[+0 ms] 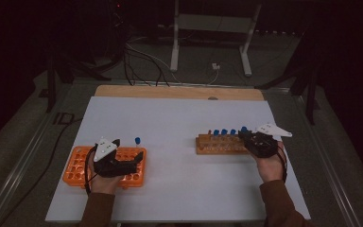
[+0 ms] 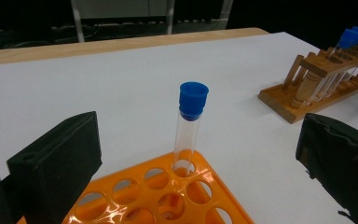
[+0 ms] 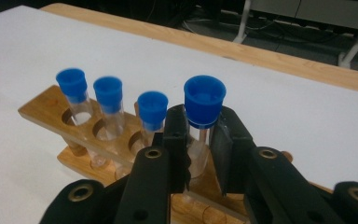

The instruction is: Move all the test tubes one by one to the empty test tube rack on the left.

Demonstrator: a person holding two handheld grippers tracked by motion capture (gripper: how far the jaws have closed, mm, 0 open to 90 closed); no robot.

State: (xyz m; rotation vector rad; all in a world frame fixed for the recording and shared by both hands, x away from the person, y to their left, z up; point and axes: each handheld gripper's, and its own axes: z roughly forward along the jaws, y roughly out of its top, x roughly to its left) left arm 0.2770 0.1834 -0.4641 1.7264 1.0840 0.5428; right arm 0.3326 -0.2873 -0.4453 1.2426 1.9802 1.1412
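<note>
The right gripper (image 3: 199,140) has its jaws clamped on a blue-capped test tube (image 3: 203,112) that stands in the wooden rack (image 3: 42,109), next to three more capped tubes (image 3: 109,105). The left gripper (image 2: 200,154) rests over the orange rack (image 2: 168,196) with jaws spread wide, either side of a single upright capped tube (image 2: 189,126), not touching it. Both racks sit well apart on the white tabletop (image 1: 170,123).

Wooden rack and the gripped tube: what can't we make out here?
- Gripped tube: lower end hidden by the right tool in the right gripper view.
- Wooden rack: far end cut by the left gripper view's edge.
- Rack holes in the high view: too small and dim to count.
</note>
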